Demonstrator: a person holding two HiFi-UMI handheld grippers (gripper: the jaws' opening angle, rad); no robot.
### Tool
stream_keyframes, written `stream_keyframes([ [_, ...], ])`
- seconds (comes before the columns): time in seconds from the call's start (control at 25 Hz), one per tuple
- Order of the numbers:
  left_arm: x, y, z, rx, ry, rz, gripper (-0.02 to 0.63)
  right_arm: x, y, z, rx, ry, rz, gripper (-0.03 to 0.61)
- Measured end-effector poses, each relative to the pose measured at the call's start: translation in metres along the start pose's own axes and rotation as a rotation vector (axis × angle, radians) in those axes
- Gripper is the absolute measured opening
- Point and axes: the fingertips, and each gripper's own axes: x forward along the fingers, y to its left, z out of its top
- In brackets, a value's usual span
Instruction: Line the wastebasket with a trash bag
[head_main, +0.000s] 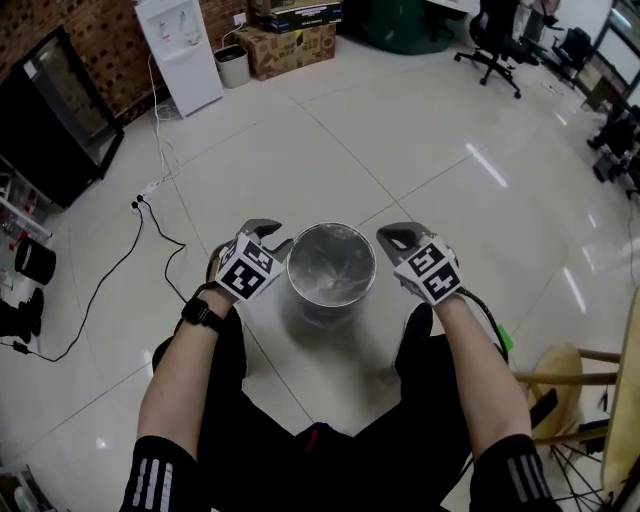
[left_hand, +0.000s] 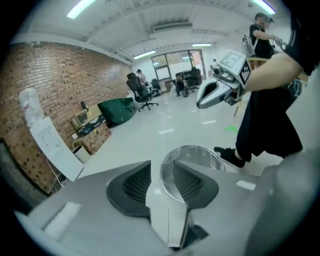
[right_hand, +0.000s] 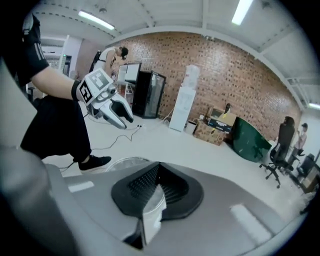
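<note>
- Marker cubes (head_main: 248, 268) on both hand-held grippers carry black-white square codes. The sleeve (head_main: 158, 480) has white stripes.
- L hand-held gripper (left_hand: 162, 166): jaws partly apart w/ a narrow gap and nothing clamped. The wastebasket rim shows thru the gap, well below.
- R hand-held gripper (right_hand: 159, 167): jaws together. A pale sliver sits at the seam; can't tell if it's film or a gripper part.
- Head view: both are held up off the floor, one each side of the wastebasket (head_main: 325, 310), apart from it.
- Black watch (head_main: 200, 313) on L wrist.
- The wastebasket is round and upright on pale floor tiles (head_main: 400, 140), right in front of the person. A black shoe (head_main: 417, 322) is just beside it on the R.
- Trash bag (head_main: 330, 268): clear, glossy, crinkled film inside the wastebasket, up to the rim.
- Wooden chair (head_main: 565, 380) near, R side.
- Black cable (head_main: 150, 235) trails across the floor on the L.
- Farther back: white water dispenser (head_main: 180, 50) by the brick wall (head_main: 100, 50), w/ a small white bin (head_main: 232, 65) beside it.
- Cardboard boxes (head_main: 290, 45): print too small to read.
- Office chair (head_main: 495, 40) at the far back.
</note>
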Motion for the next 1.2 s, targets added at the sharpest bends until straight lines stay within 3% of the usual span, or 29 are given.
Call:
stream_keyframes([
  [0.2, -0.028, 0.0, 0.023, -0.102, -0.124, 0.063, 0.004, -0.025, 0.01, 0.023, 0.106, -0.104, 0.039, 0.006],
  [0.48, -0.035, -0.011, 0.049, -0.179, -0.247, 0.008, -0.005, -0.019, 0.036, 0.028, 0.297, -0.205, 0.156, 0.006],
  [0.64, -0.034, -0.022, 0.058, -0.172, -0.265, -0.074, 0.01, -0.002, 0.034, 0.027, 0.228, -0.169, 0.157, 0.006],
  [0.76, -0.029, -0.034, 0.06, -0.106, -0.227, -0.139, 0.032, -0.002, 0.017, 0.037, 0.211, -0.181, 0.131, 0.006],
  [1.2, -0.021, -0.02, 0.057, -0.095, -0.214, -0.125, 0.043, -0.001, 0.014, 0.046, 0.191, -0.198, 0.138, 0.006],
])
